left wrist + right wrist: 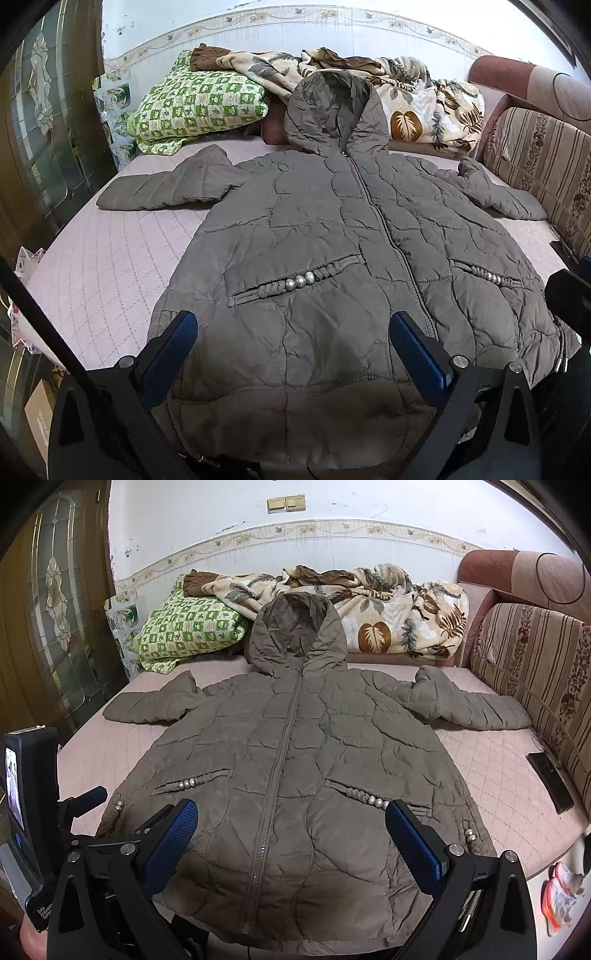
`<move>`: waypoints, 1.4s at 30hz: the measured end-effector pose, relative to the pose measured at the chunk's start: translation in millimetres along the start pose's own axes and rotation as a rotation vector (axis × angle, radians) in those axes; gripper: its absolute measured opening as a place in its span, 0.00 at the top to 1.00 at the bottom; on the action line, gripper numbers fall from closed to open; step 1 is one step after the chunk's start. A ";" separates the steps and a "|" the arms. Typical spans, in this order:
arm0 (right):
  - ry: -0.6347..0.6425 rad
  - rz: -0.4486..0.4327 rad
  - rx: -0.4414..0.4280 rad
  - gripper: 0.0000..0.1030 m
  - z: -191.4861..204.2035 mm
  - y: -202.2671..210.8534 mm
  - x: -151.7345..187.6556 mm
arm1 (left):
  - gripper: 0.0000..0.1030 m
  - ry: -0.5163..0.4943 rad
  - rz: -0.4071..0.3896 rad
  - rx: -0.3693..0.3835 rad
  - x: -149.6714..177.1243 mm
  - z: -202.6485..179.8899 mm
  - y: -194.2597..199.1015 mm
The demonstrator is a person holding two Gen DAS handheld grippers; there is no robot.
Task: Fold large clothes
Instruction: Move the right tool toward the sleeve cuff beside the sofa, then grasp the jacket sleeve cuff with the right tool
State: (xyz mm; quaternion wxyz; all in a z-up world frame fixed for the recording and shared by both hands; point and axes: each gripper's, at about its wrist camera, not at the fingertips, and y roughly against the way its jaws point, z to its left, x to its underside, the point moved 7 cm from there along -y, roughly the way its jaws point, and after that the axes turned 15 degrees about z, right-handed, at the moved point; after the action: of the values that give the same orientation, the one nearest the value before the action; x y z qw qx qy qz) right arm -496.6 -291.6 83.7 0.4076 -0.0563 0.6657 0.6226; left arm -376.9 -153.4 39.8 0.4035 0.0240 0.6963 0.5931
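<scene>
A grey-brown quilted hooded jacket (332, 229) lies flat and zipped, front up, on a pink quilted bed (110, 266), sleeves spread to both sides. It also shows in the right wrist view (288, 746). My left gripper (293, 328) is open and empty, hovering over the jacket's lower left front near the hem. My right gripper (291, 819) is open and empty above the lower front, its fingers either side of the zip. The hood (297, 635) rests against the bedding at the back.
A green checked quilt (188, 627) and a leaf-print blanket (388, 609) are piled at the far end. A striped sofa back (535, 672) runs along the right. A dark phone (550, 781) lies on the bed at right. A wood-and-glass door (55, 627) stands left. Shoes (561, 893) lie on the floor.
</scene>
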 end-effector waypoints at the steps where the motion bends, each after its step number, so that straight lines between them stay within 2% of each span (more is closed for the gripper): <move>1: 0.001 0.001 -0.001 0.01 0.2 -0.2 0.3 | 0.00 0.001 0.000 -0.002 0.2 -0.3 0.0; 34: -0.006 0.030 -0.026 0.00 -3.7 -2.1 3.5 | 0.00 -0.009 -0.017 -0.012 0.9 -1.9 2.6; 37: -0.032 0.036 -0.065 0.01 -13.5 -2.9 -0.6 | 0.00 0.000 -0.022 -0.011 -0.3 0.2 4.5; 39: -0.082 0.015 -0.101 0.01 -34.0 2.8 -11.1 | 0.00 0.014 -0.026 -0.003 -10.1 9.5 8.2; 42: -0.167 -0.016 -0.110 0.01 -78.1 11.2 -37.1 | 0.00 0.075 -0.040 0.018 -38.5 34.8 12.0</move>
State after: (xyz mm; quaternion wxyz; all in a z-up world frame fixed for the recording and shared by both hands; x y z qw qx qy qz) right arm -515.5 -373.5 106.8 0.4629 -0.0319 0.5939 0.6572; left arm -335.8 -141.5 71.4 0.3887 -0.0084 0.7164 0.5792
